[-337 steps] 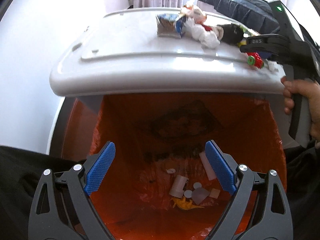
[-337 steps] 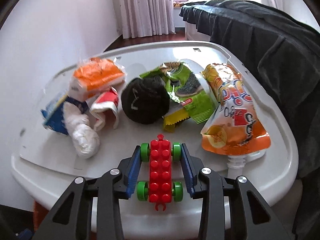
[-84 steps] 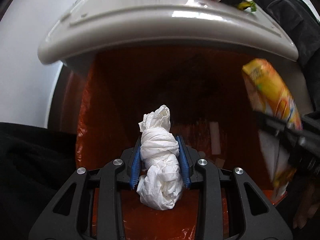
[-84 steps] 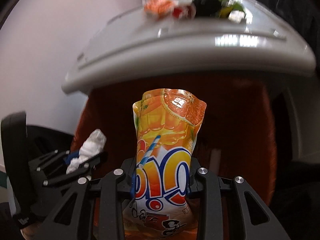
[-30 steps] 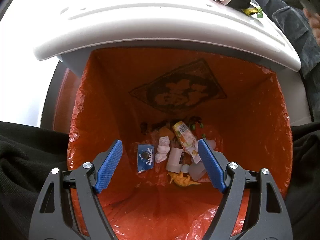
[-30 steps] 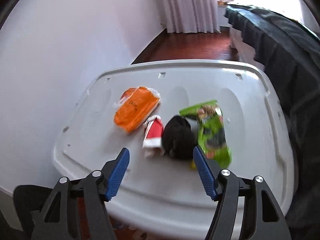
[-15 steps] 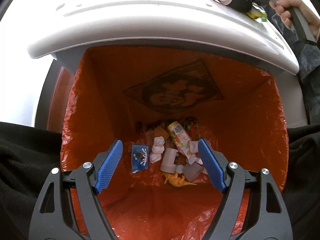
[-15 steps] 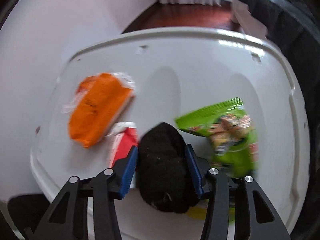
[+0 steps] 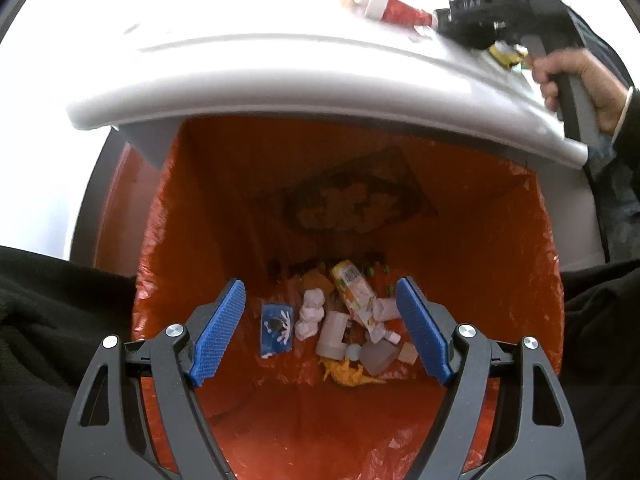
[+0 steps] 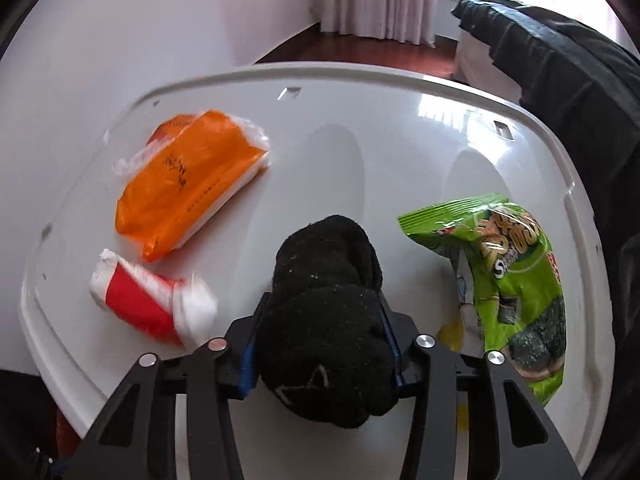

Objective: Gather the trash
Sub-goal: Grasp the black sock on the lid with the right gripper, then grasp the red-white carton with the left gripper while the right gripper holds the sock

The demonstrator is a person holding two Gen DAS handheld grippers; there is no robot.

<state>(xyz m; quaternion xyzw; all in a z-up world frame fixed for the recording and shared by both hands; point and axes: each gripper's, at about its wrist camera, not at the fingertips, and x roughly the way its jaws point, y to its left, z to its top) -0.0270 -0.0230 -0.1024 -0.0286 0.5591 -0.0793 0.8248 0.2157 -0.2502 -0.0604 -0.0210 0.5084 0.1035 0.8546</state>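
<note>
Currently right gripper point(image 10: 320, 344) clamps the black sock bundle point(image 10: 326, 304) mid-body: soft, light, compressible; left gripper point(image 9: 320, 332) spread, empty, over bin point(image 9: 500, 260).

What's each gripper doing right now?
Left gripper: open, empty, over the bin.
Right gripper: shut on the black sock, above the lid.

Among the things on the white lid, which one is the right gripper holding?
The black sock: the right gripper is shut on it. The orange packet, red-and-white wrapper and green snack bag lie free.
</note>
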